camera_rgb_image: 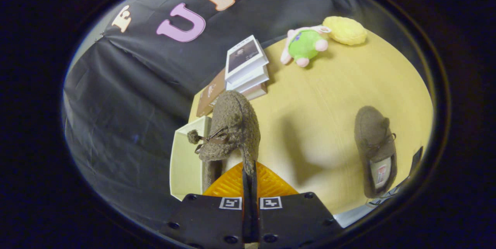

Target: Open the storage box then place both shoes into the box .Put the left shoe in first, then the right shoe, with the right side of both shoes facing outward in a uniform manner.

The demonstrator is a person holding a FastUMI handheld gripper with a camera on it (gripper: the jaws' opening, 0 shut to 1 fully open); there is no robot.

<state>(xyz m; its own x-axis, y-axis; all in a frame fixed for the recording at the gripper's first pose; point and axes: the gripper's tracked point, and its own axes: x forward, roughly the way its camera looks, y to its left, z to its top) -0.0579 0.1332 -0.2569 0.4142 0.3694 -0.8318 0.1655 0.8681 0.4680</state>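
The gripper [250, 173] has its fingers pinched together on the rim of a fuzzy brown shoe [232, 128], which hangs just ahead of them, over the open storage box [186, 159]. The second shoe [375, 148] lies on the table [329, 97], well apart from the box.
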